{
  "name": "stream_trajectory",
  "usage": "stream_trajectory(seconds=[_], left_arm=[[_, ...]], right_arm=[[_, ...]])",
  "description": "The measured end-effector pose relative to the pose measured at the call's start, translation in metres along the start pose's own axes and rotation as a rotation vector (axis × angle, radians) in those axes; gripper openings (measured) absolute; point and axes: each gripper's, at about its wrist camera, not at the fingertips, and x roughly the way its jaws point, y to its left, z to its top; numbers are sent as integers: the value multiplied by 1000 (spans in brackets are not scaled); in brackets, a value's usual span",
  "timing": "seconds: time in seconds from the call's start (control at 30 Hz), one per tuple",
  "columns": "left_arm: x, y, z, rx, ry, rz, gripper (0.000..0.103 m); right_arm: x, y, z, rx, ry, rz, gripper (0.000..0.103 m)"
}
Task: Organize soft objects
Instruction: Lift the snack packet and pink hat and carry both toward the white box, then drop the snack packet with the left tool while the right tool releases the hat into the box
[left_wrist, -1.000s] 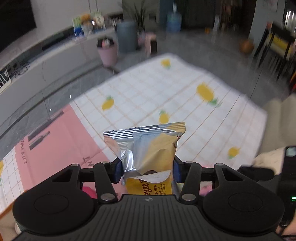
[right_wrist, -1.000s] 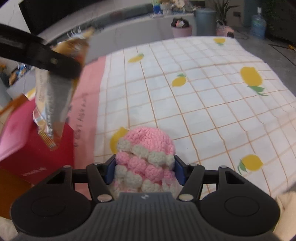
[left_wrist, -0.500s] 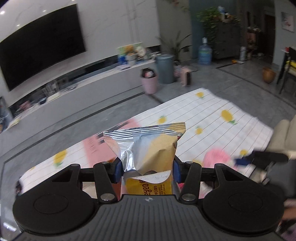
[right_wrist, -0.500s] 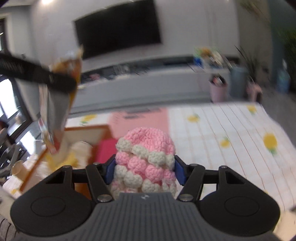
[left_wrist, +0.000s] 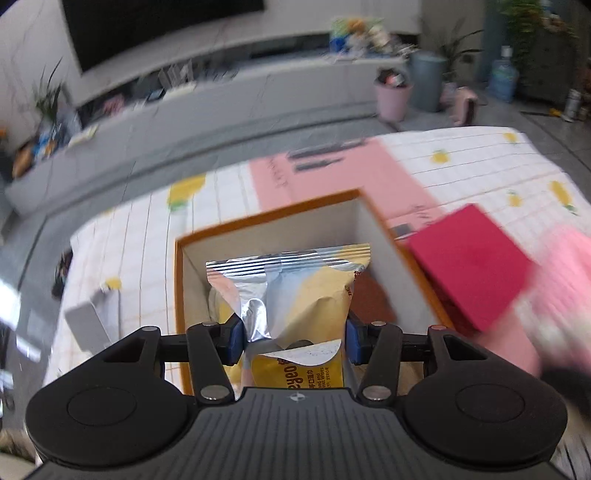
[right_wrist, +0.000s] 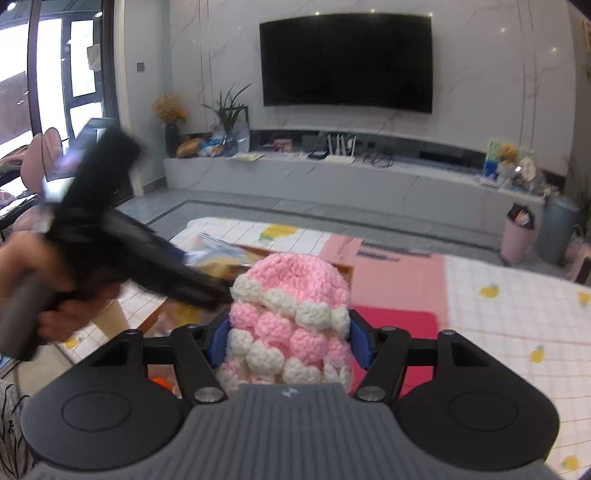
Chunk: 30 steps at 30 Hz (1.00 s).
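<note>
Two views. Left view: the left gripper (left_wrist: 295, 334) grips the wipes pack (left_wrist: 291, 291), now above the open box (left_wrist: 373, 225), no longer over the mat (left_wrist: 480, 162), so dropping is near. Right view: the right gripper (right_wrist: 288, 341) clamps the knit hat (right_wrist: 291, 310), raised near the box.

A checked cloth (left_wrist: 461, 173) printed with yellow lemons covers the surface, and a broad pink band (left_wrist: 332, 173) with dark lettering crosses it. An open box with an orange rim (left_wrist: 266, 218) and white inner walls stands on the cloth, partly over the pink band. Just beside its right wall lies a flat magenta box (left_wrist: 469, 266), tilted in the left wrist view. Left of the open box, apart from it, a small grey block (left_wrist: 88, 325) rests on the cloth, blurred
</note>
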Motion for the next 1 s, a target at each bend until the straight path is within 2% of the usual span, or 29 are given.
stream_trajectory(seconds=[0.1, 0.17, 0.37, 0.5, 0.57, 0.6, 0.7, 0.8, 0.9, 1.0], left_arm=[[25, 10, 8, -8, 1, 4, 58], [42, 12, 16, -13, 20, 22, 58], [88, 11, 27, -30, 99, 64, 58], [105, 10, 23, -50, 150, 71, 59], [110, 12, 20, -71, 180, 74, 61], [112, 13, 20, -82, 183, 72, 67], [102, 17, 15, -100, 171, 86, 72], [74, 22, 8, -126, 176, 114, 73], [27, 28, -2, -133, 93, 114, 77], [-23, 38, -16, -206, 7, 185, 82]], right_arm=[[-6, 0, -12, -17, -103, -26, 63], [-8, 0, -14, -52, -93, -18, 63], [-5, -7, -14, -31, -98, 8, 63], [-8, -15, -15, 15, -131, -26, 63], [-7, -18, -16, 22, -125, -26, 63], [-8, -17, -17, 24, -118, -25, 63], [-3, -16, -18, 28, -93, -21, 63], [4, -17, -17, 55, -75, -10, 63], [14, -12, -14, 48, -37, 17, 63], [30, 0, -9, 38, 19, 49, 63]])
